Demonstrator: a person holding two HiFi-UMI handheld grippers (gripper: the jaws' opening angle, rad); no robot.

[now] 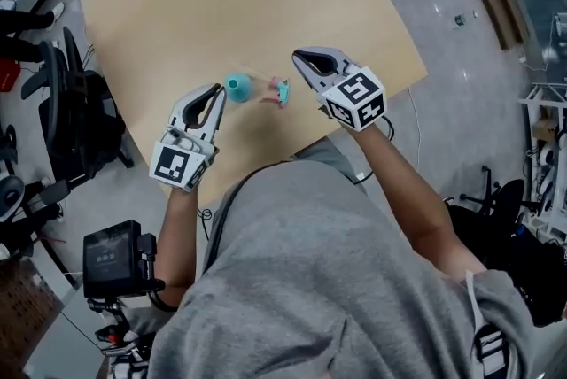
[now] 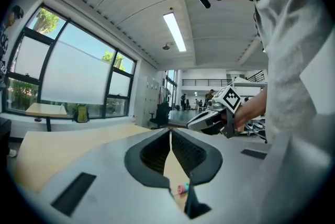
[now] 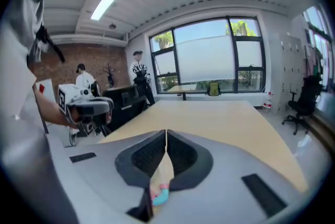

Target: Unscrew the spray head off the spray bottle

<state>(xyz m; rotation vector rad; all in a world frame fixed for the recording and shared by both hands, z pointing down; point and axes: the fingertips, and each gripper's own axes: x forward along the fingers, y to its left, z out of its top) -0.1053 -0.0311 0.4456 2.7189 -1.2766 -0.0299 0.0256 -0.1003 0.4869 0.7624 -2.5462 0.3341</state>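
2 handheld two-jaw tools are counted in the head view, 1 per hand: the left gripper (image 1: pixel 218 88) and the right gripper (image 1: pixel 298 58). Both are held over 1 light wooden table (image 1: pixel 221 5).

2 small items are seen on the table btw. the tips. 1 round teal spray bottle (image 1: pixel 237 88) lies just beside the left gripper's tip. 1 small pink-and-teal spray head (image 1: pixel 282 91) lies just right of it, nearer the right gripper. A pale blur sits btw. the 2 items, so it can't be told whether they are joined.

Jaw state is read in the gripper views rather than the head view. In the left gripper view the 2 jaws are pressed together at the tips w/ nothing pinched. The same is seen in the right gripper view.

Through the gap under each pair of jaws only the spray head is made out ( (image 2: pixel 182 188), (image 3: pixel 159 195)); the bottle is shown by the head view alone.

The opposite tool is caught in each gripper view: the right one (image 2: pixel 209 119) from the left, the left one (image 3: pixel 90 108) from the right.

1 window-side table w/ 1 yellow-green backpack (image 3: pixel 212 88) is shown only in the gripper views. 1 grey shirt (image 1: pixel 328 280) and 1 black office chair (image 1: pixel 75 107) are seen from above only in the head view.
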